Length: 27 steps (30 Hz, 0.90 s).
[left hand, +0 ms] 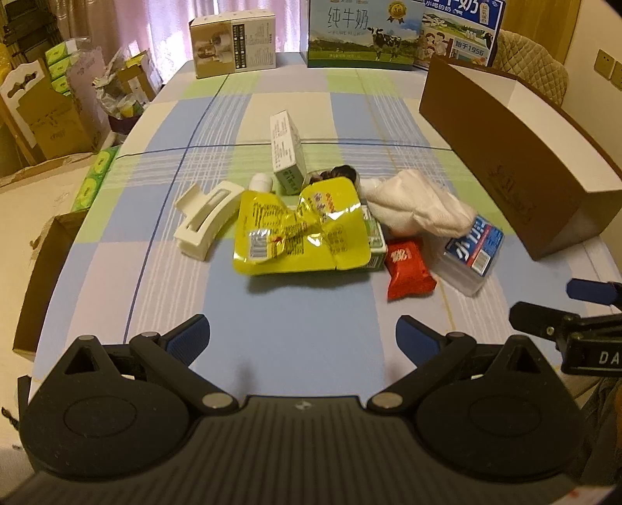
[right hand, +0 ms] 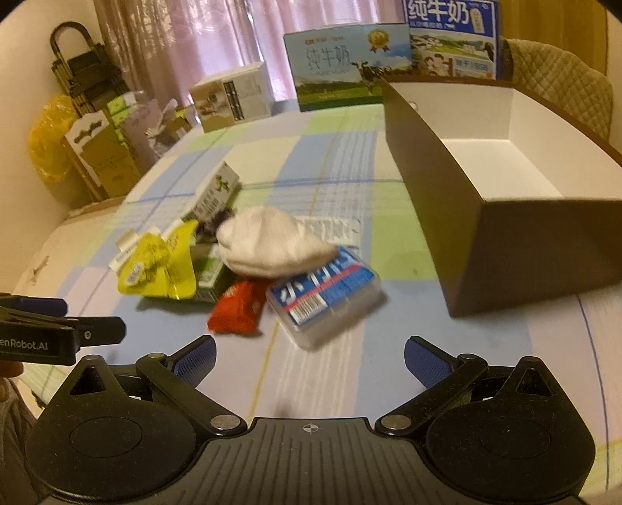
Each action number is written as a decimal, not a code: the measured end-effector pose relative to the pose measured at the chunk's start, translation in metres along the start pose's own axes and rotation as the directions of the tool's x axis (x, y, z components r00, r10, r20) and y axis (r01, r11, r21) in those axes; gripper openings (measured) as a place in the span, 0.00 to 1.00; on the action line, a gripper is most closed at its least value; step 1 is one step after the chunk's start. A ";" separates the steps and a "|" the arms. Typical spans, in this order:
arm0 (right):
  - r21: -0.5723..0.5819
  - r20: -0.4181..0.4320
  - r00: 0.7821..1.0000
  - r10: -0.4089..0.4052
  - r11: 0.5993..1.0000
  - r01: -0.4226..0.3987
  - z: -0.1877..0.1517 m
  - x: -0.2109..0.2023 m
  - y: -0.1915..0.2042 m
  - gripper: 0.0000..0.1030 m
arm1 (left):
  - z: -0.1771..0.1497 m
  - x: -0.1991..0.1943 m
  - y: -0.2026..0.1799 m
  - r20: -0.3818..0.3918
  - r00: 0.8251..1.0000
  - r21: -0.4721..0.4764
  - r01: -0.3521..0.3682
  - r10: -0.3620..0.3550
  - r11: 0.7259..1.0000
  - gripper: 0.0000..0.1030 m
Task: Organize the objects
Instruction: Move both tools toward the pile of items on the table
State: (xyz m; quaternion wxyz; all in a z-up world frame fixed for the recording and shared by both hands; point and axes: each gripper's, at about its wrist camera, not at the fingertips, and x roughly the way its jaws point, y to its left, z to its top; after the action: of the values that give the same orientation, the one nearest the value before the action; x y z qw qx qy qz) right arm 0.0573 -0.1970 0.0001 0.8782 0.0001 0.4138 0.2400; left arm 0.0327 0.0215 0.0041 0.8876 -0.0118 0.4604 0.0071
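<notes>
A pile of objects lies mid-table: a yellow pouch [left hand: 299, 229] [right hand: 159, 268], a white hair clip [left hand: 206, 221], a green-white carton [left hand: 287, 151] [right hand: 214, 194], a white cloth [left hand: 416, 206] [right hand: 268, 244], a red snack packet [left hand: 408, 268] [right hand: 237, 307] and a clear box with a blue label [left hand: 472, 248] [right hand: 322, 295]. My left gripper [left hand: 303, 338] is open and empty, short of the pile. My right gripper [right hand: 309, 357] is open and empty, just before the blue-label box. An open brown box [left hand: 517, 155] [right hand: 466, 217] stands to the right, white inside.
Milk cartons [left hand: 365, 35] [right hand: 346, 66] and a beige box [left hand: 233, 42] [right hand: 233, 97] stand at the table's far edge. Cardboard boxes and clutter [left hand: 58, 108] sit left of the table. The other gripper shows at each view's side [left hand: 575, 330] [right hand: 58, 334].
</notes>
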 end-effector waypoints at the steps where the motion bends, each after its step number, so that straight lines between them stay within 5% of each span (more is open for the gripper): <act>1: -0.007 0.010 1.000 0.005 1.000 -0.005 0.003 0.002 0.001 0.98 | 0.003 0.001 0.001 0.003 1.000 -0.003 0.008 -0.008 1.000 0.98; 9: -0.043 0.041 0.998 0.039 0.998 -0.037 0.017 0.016 0.006 0.98 | 0.032 0.010 0.013 0.046 0.999 -0.026 0.017 -0.016 1.000 0.98; 13: -0.079 0.044 0.996 0.073 0.994 -0.069 0.016 0.019 0.014 0.89 | 0.030 0.016 0.024 0.048 0.999 -0.057 0.024 -0.021 0.998 0.98; 20: -0.227 0.094 0.980 0.177 0.962 -0.152 0.027 0.023 0.051 0.86 | 0.027 0.015 0.044 0.058 0.997 -0.078 -0.051 0.056 0.996 0.98; 27: -0.364 0.043 0.969 0.245 0.907 -0.213 0.036 0.056 0.096 0.83 | 0.030 0.010 0.083 0.066 0.990 -0.191 -0.109 0.123 0.976 0.98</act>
State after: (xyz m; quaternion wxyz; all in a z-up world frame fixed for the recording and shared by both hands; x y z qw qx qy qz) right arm 0.0737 -0.0815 0.0025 0.8467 -0.0998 0.3215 0.4121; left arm 0.0605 0.1055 0.0120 0.8978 -0.0681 0.4229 0.1026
